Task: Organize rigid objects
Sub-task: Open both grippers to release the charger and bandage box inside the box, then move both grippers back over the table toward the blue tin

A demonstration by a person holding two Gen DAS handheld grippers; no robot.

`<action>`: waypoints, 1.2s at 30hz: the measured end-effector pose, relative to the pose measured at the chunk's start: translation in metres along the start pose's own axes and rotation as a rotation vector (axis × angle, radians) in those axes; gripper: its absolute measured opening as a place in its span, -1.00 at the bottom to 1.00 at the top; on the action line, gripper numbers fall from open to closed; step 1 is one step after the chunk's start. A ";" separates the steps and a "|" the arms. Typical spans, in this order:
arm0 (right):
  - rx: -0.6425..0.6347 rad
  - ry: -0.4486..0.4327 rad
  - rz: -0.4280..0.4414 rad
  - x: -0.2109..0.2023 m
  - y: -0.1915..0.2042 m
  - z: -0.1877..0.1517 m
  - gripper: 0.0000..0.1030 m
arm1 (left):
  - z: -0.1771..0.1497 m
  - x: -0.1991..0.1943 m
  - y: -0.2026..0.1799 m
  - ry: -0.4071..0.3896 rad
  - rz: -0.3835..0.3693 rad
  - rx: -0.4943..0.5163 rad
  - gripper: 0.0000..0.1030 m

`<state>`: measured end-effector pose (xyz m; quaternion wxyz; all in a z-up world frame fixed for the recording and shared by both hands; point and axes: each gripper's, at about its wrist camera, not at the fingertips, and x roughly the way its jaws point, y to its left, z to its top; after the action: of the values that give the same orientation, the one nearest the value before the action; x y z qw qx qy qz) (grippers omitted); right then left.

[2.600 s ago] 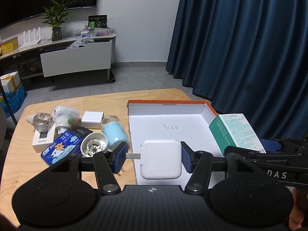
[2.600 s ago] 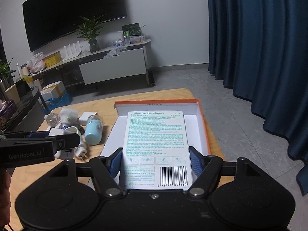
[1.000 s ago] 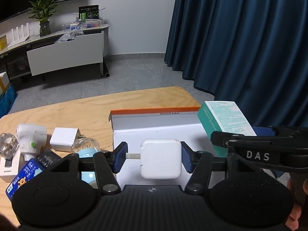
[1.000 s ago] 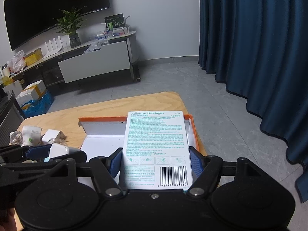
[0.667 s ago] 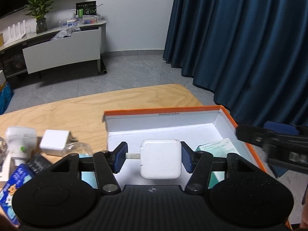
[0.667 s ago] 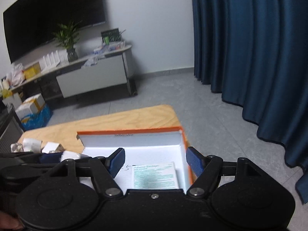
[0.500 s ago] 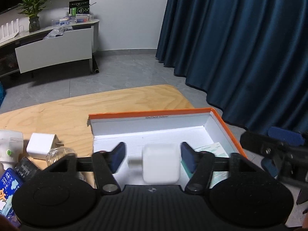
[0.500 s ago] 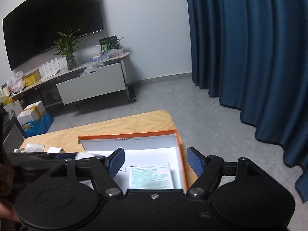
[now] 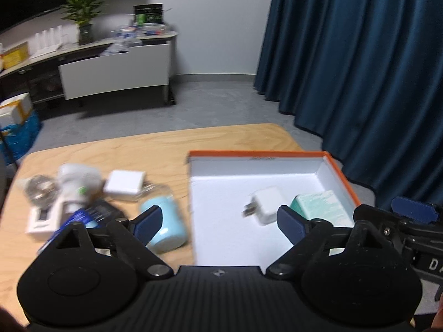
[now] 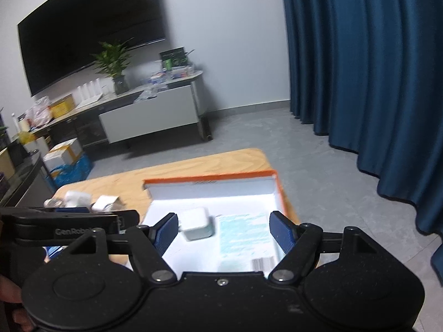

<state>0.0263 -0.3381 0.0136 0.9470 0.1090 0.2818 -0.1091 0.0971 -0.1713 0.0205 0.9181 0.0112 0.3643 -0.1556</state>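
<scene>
Left claw (image 9: 217,222) had just been opening, nothing gripped; charger (image 9: 267,206) lay in box (image 9: 257,155) beside bandage pack (image 9: 322,207). Right claw (image 10: 223,231) released too. You should lift clear, then target the blue jar (image 9: 163,227).

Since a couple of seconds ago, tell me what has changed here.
The left gripper has let go of the white charger: its jaws have just been opening, and the charger now lies in the orange-rimmed box. The right gripper released the bandage box, which lies flat beside it. Both grippers stand open and empty. The clutter on the table, light-blue jar included, stayed put.
</scene>
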 end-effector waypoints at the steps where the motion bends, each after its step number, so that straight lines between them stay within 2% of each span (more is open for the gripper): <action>1: -0.003 0.004 0.010 -0.001 0.003 -0.001 0.70 | -0.003 -0.005 0.002 0.000 0.016 -0.002 0.84; 17: -0.073 0.057 0.137 -0.009 0.060 -0.014 0.71 | -0.041 -0.055 0.069 -0.031 0.153 -0.113 0.95; 30: -0.129 0.093 0.191 -0.002 0.092 -0.023 0.72 | -0.064 -0.059 0.117 -0.021 0.226 -0.205 0.95; 36: -0.130 0.104 0.196 0.003 0.093 -0.025 0.72 | -0.070 -0.049 0.131 -0.026 0.237 -0.182 0.95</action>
<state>0.0405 -0.2433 0.0050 0.9424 0.0800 0.3248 0.0083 0.0553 -0.0237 -0.0098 0.9319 -0.0311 0.3613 -0.0124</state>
